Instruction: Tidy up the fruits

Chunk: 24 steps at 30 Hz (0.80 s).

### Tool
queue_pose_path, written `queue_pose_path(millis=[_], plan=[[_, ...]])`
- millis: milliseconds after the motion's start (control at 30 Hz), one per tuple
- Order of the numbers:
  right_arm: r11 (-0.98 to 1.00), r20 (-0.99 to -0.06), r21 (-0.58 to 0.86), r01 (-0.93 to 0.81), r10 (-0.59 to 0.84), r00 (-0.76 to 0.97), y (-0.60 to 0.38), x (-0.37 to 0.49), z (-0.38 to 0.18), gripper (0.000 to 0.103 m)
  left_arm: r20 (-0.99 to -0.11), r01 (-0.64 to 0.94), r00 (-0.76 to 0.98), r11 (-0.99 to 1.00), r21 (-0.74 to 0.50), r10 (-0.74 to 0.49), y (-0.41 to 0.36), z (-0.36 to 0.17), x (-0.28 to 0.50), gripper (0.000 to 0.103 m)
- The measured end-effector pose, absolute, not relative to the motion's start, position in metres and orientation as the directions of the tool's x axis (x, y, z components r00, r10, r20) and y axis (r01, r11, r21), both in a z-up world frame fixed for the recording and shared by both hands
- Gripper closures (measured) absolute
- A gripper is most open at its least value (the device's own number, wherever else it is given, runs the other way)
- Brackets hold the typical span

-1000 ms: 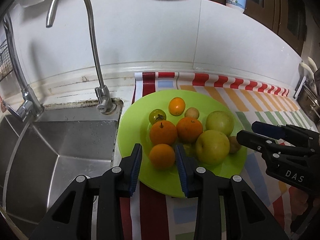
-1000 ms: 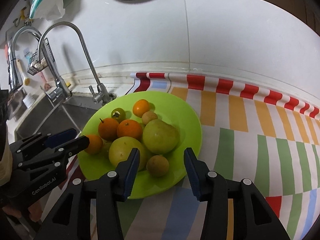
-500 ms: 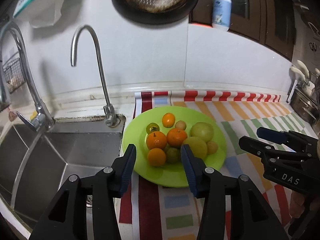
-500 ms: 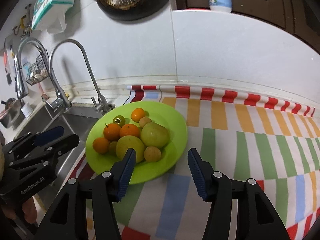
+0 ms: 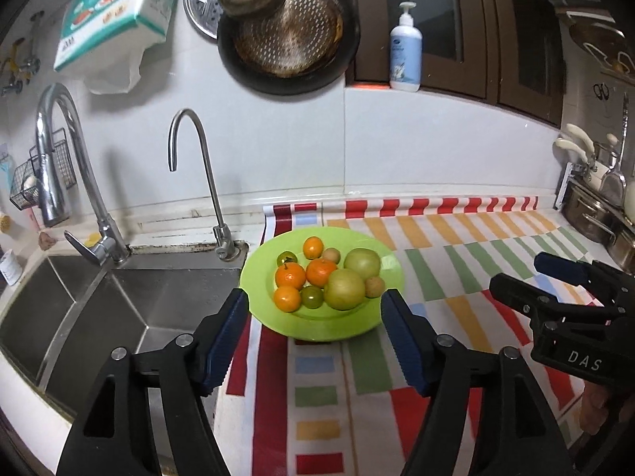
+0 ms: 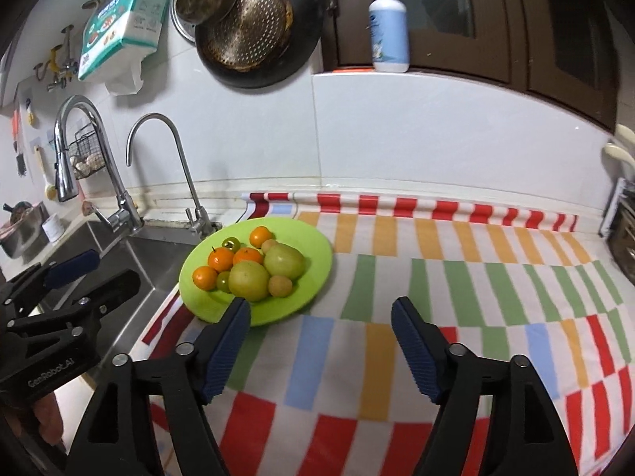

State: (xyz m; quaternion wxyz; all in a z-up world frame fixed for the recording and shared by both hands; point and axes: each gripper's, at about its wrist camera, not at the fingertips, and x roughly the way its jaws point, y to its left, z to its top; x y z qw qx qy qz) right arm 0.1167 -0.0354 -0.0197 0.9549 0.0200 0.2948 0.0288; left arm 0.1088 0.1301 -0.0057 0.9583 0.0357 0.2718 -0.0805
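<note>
Fruits [image 5: 323, 279] piled on plate [image 5: 391, 267]; both tools gaping, empty.

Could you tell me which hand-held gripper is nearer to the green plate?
Left. The left hand-held gripper hovers over the green plate's near edge; the right hand-held gripper hangs beside it over the striped cloth.

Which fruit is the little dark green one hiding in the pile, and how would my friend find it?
Find the round lime-green plastic plate on the striped cloth beside the steel sink. On its near side, the small dark green round fruit sits between an orange tangerine and a big pale yellow-green fruit. It is smaller and darker than both.
</note>
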Motion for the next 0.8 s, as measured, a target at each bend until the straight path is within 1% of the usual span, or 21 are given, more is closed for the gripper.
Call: queue_pose_path(millis=[67,100,333,400,500,667,733,800], plan=[[0.998,-0.560,0.049,-0.032,0.054,0.827,-0.040,0.107,-0.018,0.026,-0.517,0.176,0.845,0.984,0.032,-0.134,0.124,-0.003,0.097,0.027],[0.999,-0.560,0.047,-0.026,0.048,0.827,-0.044,0.100,-0.018,0.025,-0.514,0.180,0.847,0.983,0.037,-0.136,0.121,-0.002,0.092,0.027],[0.999,-0.544,0.047,-0.007,0.031,0.838,-0.062,0.059,-0.013,0.025,-0.507,0.183,0.851,0.982,0.039,-0.138,0.100,0.002,0.055,0.024],[0.999,-0.538,0.043,-0.005,0.028,0.843,-0.066,0.046,-0.012,0.025,-0.502,0.178,0.854,0.983,0.039,-0.135,0.095,0.003,0.042,0.021],[0.999,-0.527,0.038,-0.002,0.022,0.850,-0.071,0.027,-0.009,0.021,-0.488,0.164,0.864,0.985,0.043,-0.122,0.087,0.006,0.023,0.017],[1.000,-0.508,0.025,0.003,0.011,0.861,-0.078,-0.005,-0.004,0.020,-0.470,0.149,0.875,0.988,0.038,-0.114,0.077,0.012,-0.005,0.013],[1.000,-0.500,0.022,0.005,0.007,0.866,-0.082,-0.017,-0.002,0.017,-0.464,0.147,0.879,0.988,0.036,-0.114,0.074,0.013,-0.014,0.011],[1.000,-0.495,0.021,0.005,0.006,0.869,-0.085,-0.025,0.000,0.017,-0.459,0.146,0.881,0.989,0.037,-0.113,0.071,0.015,-0.023,0.009]])
